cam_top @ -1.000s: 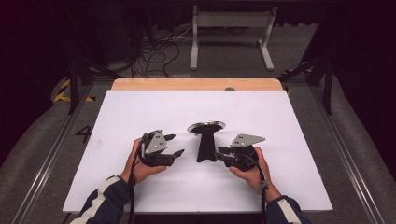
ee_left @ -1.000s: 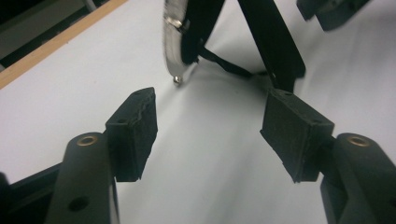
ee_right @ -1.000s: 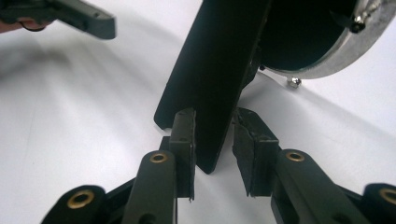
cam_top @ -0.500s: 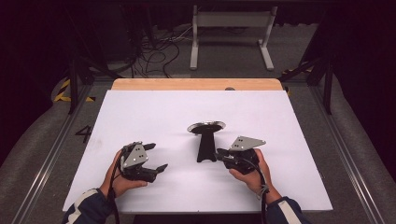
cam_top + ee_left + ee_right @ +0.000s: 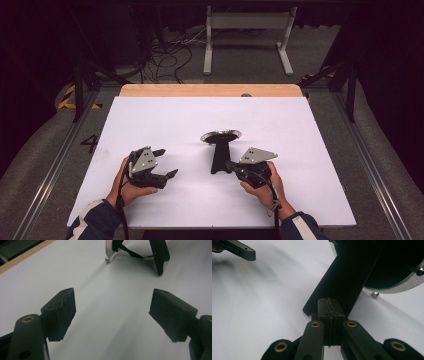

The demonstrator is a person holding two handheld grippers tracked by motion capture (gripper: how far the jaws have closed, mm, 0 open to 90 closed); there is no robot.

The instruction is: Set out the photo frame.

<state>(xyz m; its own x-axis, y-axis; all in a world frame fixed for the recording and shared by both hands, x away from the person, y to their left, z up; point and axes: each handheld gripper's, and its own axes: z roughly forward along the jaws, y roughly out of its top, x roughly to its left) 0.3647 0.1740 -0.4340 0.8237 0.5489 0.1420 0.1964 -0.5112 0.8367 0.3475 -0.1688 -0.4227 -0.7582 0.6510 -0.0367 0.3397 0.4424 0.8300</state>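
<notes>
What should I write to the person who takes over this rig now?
Left gripper: open, jaws have just been opening, then closing slightly; nothing between them; apart from the stand, on its left.
Right gripper: shut, tips at the foot of the black leg; no grip visible.
Metal-rimmed disc: stands on that leg, mid-table.
Done: right gripper is at the leg.
Left: probably gripping or moving the stand.
</notes>
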